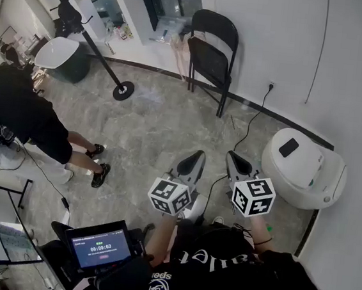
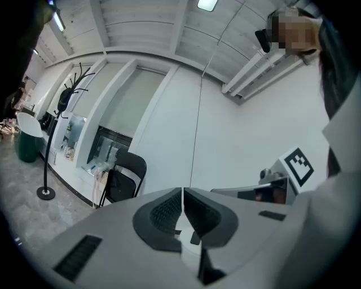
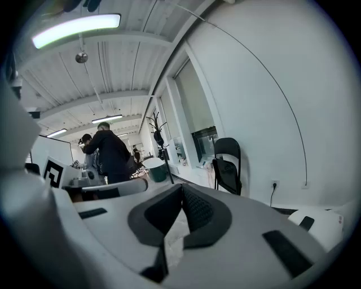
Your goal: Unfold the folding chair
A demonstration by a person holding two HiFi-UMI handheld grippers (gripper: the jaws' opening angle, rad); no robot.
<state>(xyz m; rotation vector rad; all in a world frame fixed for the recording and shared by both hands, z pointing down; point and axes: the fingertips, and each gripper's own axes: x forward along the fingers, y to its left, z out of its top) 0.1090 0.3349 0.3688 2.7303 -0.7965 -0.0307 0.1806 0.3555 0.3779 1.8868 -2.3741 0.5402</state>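
A: Which containers are seen, and what is held in them?

B: A white rounded lidded container (image 1: 304, 168) is set on the floor by the wall at the right. Its lid is down, so its contents cannot be told. A dark green bin (image 1: 70, 66) is seen at the far left, covered by a white rounded shell.

A: And the room?

B: A grey marbled floor (image 1: 149, 138) is bounded by white walls. A black cable (image 1: 250, 126) is plugged into a wall socket. A black coat stand with a round base (image 1: 123, 90) is placed near the bin.

A: Where is the task's thing?

B: The black metal folding chair (image 1: 211, 54) is stood against the far wall, its seat tipped steeply up, well apart from both grippers.

A: Counts?

B: One chair, one coat stand, two containers, one bystander dressed in black (image 1: 23, 115), and two grippers are counted. The fingers of the left gripper (image 2: 182, 195) and of the right gripper (image 3: 181, 191) are pressed together, with nothing pinched.
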